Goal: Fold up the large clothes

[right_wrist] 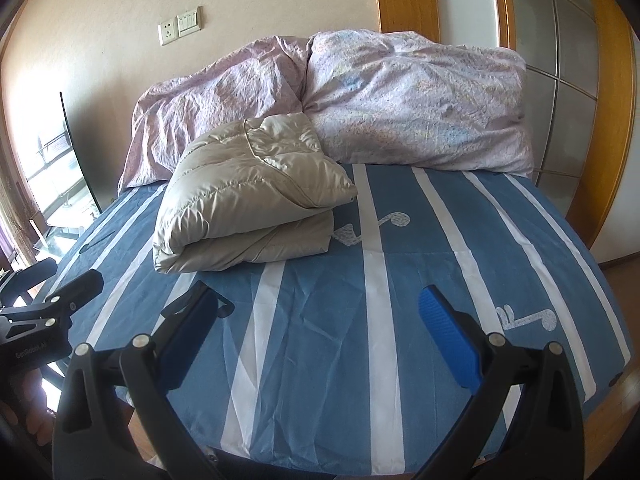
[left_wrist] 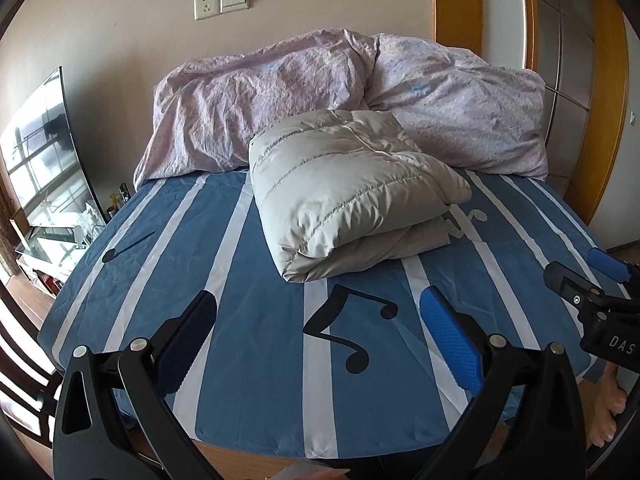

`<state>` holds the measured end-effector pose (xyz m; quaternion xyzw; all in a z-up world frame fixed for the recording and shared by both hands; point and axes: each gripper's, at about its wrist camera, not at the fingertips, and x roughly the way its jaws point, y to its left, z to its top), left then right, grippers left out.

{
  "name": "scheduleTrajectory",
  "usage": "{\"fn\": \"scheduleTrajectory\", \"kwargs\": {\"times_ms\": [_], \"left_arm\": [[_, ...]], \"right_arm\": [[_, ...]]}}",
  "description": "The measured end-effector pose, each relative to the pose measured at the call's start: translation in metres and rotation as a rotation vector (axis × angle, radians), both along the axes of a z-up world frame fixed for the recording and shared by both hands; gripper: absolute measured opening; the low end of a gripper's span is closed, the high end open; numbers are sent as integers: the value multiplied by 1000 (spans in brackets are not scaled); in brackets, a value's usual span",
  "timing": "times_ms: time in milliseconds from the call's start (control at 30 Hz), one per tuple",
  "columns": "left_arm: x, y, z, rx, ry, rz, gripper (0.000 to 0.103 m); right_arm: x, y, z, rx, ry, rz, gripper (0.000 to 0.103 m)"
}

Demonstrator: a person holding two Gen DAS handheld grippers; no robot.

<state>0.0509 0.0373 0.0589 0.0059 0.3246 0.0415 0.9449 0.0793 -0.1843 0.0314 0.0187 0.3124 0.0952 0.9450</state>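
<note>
1. The left tool [left_wrist: 318,334] hangs above the near end of the bed [left_wrist: 256,360], its 2 fingers spread wide apart with nothing between them but the blue-and-white striped sheet below.
2. The right tool [right_wrist: 320,332] is likewise above the near part of the bed [right_wrist: 328,352], fingers wide apart and gripping nothing; from the left wrist view it shows at the right edge [left_wrist: 588,280].
3. The grey puffer jacket [left_wrist: 344,188] lies folded into a thick bundle on the sheet, past the middle of the bed, well apart from both tools; in the right wrist view it sits left of centre [right_wrist: 248,196].
4. Its far edge rests against the crumpled pink duvet [left_wrist: 304,96] heaped along the head of the bed.
5. A black music note [left_wrist: 348,332] is printed on the sheet between the left tool's fingers.
6. A television [left_wrist: 44,152] stands to the left of the bed, and a wall socket and switch [left_wrist: 221,0] sit on the wall above the duvet.
</note>
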Motion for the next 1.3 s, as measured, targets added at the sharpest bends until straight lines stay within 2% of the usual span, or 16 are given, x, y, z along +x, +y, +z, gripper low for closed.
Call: {"fn": "scheduleTrajectory", "kwargs": {"times_ms": [1300], "left_arm": [[-7,-5,3,-3,-9,-12,102]], "right_arm": [[-11,1,1,-24,-9,7,101]]}}
